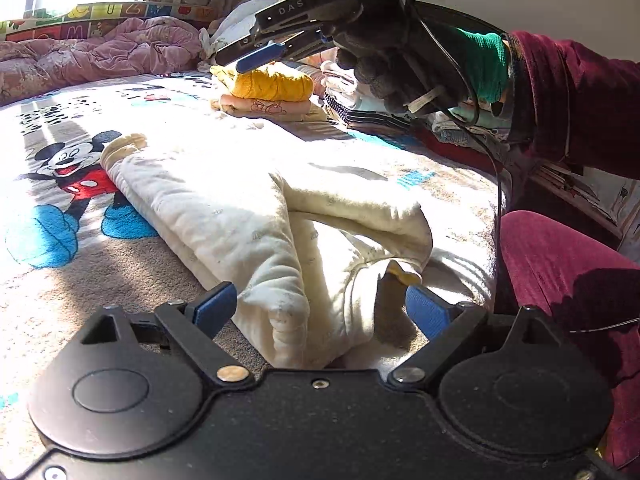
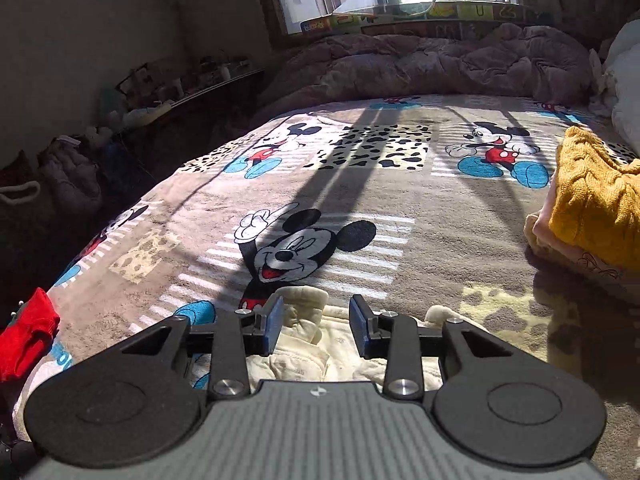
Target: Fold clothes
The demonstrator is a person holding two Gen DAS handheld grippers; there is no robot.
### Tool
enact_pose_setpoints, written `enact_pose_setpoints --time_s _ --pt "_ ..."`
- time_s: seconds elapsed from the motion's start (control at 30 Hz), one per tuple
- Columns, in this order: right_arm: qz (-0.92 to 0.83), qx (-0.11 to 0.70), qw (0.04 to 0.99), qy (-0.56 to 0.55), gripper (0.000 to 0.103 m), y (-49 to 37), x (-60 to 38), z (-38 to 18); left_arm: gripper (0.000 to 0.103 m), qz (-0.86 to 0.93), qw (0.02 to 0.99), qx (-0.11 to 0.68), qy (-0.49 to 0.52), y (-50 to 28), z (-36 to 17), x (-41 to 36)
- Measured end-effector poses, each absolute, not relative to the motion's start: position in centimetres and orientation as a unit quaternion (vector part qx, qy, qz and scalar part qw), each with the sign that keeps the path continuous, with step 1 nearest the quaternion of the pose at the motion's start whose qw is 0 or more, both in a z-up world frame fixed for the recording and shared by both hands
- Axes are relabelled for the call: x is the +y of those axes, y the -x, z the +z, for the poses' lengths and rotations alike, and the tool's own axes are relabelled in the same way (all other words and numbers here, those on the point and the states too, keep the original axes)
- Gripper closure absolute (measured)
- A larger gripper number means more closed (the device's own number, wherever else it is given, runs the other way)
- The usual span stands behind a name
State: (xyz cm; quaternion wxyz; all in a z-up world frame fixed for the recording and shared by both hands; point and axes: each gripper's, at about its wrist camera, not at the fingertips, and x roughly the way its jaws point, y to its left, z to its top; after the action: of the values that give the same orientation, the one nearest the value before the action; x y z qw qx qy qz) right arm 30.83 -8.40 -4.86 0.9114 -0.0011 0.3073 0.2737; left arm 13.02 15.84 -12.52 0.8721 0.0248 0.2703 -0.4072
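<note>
Our cream padded garment [image 1: 224, 200] lies on the bed [image 1: 100, 280] near its front edge, on the cartoon-mouse blanket [image 2: 360, 200]. One side is already doubled lengthwise over the other, and one cuffed end [image 1: 120, 148] points toward the far side of the bed. Our left tool [image 1: 320, 308] sits low over the near end with its blue pads [image 1: 214, 308] spread wide on either side of the thick fold, clamping nothing. Our right tool [image 2: 316, 326] hovers above the cuffed end, its pads parted with only a narrow gap and nothing between them; in the left view it hangs well clear of the cloth.

We judge that the garment is part folded. To fold well, we pinch through all layers at the near end rather than the top one, since padding slips. We keep the edges lined up and lay the cloth flat. Folded clothes, a mustard knit [image 1: 272, 84] on top, are stacked toward the far right of the bed.
</note>
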Motion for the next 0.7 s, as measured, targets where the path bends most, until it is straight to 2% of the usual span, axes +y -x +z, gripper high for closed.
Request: enact_pose_setpoints --time_s 0.1,0.3,0.37,0.63,0.7 --pt "0.276 0.269 0.922 0.013 0.059 -26.6 -10.5 -3.7 0.010 -0.391 0.886 0.248 -0.030 -12.1 -11.9 16.1" --pt "0.282 0.194 0.937 0.060 0.052 -17.9 -13.9 -2.3 0.010 -0.342 0.903 0.209 -0.153 -8.7 -11.5 13.9" --pt "0.284 0.177 0.936 0.105 0.045 -15.0 -13.8 -3.2 0.010 -0.323 0.904 0.197 -0.200 -7.7 -11.6 13.1" --pt "0.289 0.155 0.894 0.306 0.036 -7.7 -12.6 -9.9 0.012 -0.240 0.834 0.185 -0.462 -6.5 -16.7 9.7" --pt "0.282 0.158 0.881 0.346 0.031 -7.1 -12.6 -11.6 0.012 -0.234 0.826 0.174 -0.482 -6.8 -17.2 9.8"
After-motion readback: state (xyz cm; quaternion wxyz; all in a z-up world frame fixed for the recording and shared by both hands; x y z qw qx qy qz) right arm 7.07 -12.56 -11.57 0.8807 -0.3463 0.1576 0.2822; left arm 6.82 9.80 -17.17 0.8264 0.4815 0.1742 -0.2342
